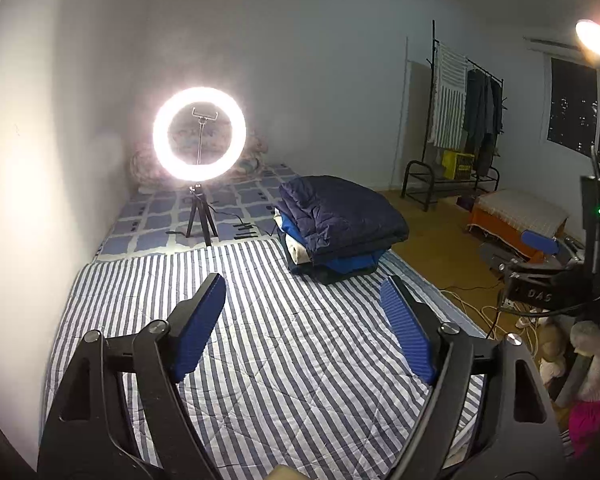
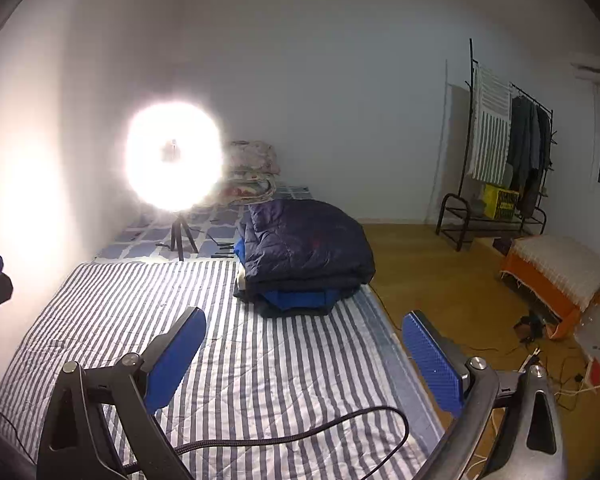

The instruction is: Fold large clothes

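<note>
Glare washes out the ring light [image 2: 174, 156] centre; the clothes pile [image 2: 300, 260] hides its lower garments.

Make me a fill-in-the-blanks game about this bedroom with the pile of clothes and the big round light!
1. The folded navy jacket lies on ____ of the clothes pile.
2. The sheet under the pile has grey and white ____.
3. The left gripper and right gripper are both ____ and hold nothing.
4. The ring light stands on a small ____.

Missing words: top; stripes; open; tripod
</note>
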Available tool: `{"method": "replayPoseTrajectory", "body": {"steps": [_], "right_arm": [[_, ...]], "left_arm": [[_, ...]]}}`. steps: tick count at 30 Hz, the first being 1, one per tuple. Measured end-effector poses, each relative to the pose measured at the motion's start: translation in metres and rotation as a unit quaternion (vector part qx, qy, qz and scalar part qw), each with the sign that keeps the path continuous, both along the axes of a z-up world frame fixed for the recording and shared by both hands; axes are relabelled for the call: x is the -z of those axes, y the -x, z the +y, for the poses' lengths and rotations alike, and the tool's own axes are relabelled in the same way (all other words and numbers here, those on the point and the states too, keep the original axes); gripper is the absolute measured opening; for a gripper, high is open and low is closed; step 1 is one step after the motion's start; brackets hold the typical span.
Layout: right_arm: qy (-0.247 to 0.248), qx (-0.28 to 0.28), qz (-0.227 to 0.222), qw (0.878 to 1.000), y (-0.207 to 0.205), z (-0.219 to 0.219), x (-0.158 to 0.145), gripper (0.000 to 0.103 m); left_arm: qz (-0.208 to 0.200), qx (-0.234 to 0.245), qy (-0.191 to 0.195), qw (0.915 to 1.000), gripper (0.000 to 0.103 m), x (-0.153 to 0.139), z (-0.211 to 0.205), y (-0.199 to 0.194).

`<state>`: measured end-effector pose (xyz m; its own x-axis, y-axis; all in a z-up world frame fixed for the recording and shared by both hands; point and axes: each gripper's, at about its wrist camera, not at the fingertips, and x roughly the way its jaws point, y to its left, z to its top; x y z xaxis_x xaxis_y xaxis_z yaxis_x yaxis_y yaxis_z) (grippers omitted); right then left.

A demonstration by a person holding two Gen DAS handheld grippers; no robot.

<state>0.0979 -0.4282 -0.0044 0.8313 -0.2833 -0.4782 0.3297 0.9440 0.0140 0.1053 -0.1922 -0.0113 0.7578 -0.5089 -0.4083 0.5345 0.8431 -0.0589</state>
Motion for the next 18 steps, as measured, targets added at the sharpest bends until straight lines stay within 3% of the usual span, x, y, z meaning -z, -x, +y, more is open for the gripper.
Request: {"method": "replayPoseTrajectory", "body": {"steps": [11, 18], "right_arm": [[0.017, 0.017, -0.005, 1.000, 0.002, 0.011, 0.021, 0.103], [0.002, 0.024, 0.000, 1.000, 0.000, 0.004, 0.033, 0.103]], "left_arm": [[-0.001, 0.015, -0.008, 0.9999, 0.094, 0.016, -0.004, 0.011], [-0.004, 0.012, -0.024, 0.9996, 0.103, 0.024, -0.010, 0.023]]}}
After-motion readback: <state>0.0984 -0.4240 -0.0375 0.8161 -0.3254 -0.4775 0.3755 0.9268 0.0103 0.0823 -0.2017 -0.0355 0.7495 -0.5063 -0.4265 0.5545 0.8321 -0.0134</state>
